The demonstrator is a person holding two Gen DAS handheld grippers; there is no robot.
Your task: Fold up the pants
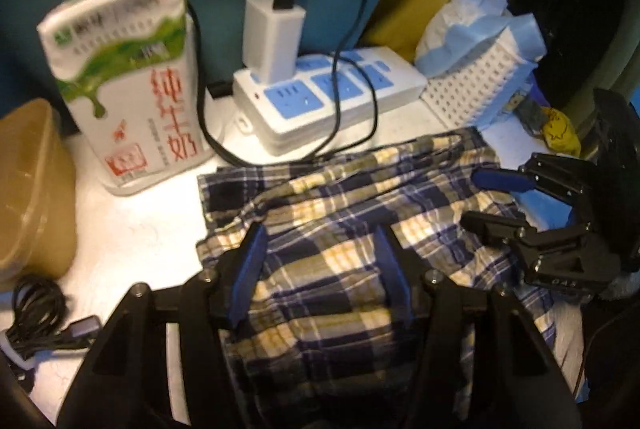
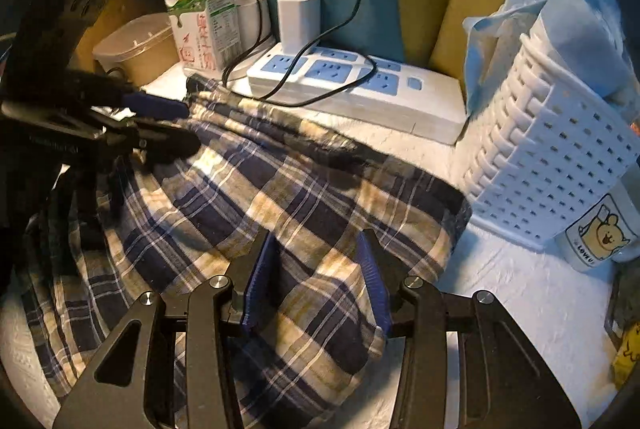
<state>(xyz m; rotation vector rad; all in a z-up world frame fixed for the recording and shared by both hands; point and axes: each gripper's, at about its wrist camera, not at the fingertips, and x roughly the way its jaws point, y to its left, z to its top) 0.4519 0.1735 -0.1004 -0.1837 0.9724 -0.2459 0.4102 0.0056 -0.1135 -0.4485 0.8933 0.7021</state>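
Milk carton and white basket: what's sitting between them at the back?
A white power strip with blue sockets, a charger plugged in, seen in the right wrist view.

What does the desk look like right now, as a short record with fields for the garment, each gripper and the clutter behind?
garment: plaid pants bunched on the white desk, not yet flat
left gripper: open, over the cloth
right gripper: open, fingers straddling a fold
behind the pants: milk carton, power strip with a white charger plugged in
right side: white perforated basket, bear mug
left side: brown tub
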